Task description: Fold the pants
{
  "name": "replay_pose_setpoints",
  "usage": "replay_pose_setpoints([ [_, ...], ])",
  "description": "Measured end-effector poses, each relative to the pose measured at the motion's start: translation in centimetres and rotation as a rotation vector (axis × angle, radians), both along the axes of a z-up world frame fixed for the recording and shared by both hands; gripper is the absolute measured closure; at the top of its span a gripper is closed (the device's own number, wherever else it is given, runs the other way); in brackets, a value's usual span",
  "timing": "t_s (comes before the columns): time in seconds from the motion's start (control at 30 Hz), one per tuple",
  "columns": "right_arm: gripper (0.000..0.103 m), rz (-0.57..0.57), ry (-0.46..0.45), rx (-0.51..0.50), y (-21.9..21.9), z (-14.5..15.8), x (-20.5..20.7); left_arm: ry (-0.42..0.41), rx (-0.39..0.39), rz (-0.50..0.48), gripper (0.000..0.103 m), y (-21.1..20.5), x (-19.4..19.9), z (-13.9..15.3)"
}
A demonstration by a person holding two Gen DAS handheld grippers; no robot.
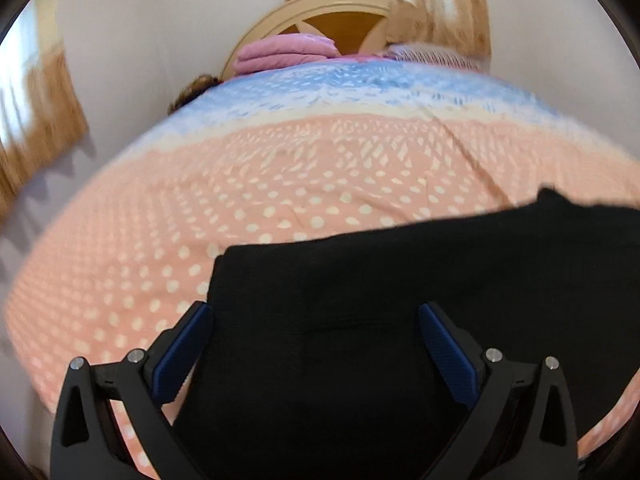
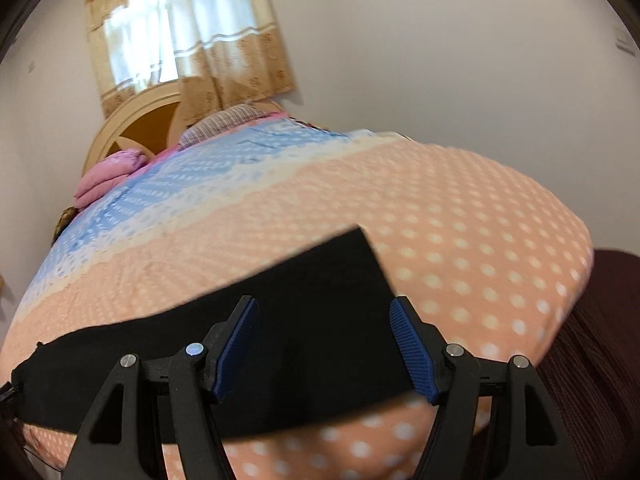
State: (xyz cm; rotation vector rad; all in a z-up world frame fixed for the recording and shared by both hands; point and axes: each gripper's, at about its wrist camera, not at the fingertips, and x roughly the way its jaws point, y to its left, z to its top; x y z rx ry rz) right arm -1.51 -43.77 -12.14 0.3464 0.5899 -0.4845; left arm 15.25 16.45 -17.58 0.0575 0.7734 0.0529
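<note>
Here both tongs, left [image 1: 316, 344] and right [image 2: 324, 340], gape wide above the black pants [image 1: 400, 300], gripping nothing.

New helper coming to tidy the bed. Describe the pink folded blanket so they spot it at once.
Start at the round cream and wood headboard under the curtained window. At its foot, on the far end of the bed, lies the pink folded blanket, left of a striped pillow. It is the only plain pink bundle; the bedspread beneath is dotted.

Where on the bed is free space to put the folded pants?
Free: the pink dotted bedspread between the black pants and the blue band. Crowded: the headboard end, with a pink folded blanket and a pillow.
</note>
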Motion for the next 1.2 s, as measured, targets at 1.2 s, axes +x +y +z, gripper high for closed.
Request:
replay_pose_setpoints([
  [1.2, 0.063, 0.159, 0.053, -0.037, -2.3, -1.5, -6.8, -0.034, -0.05, -0.035, 0.0, -5.9, -3.6, 1.5],
])
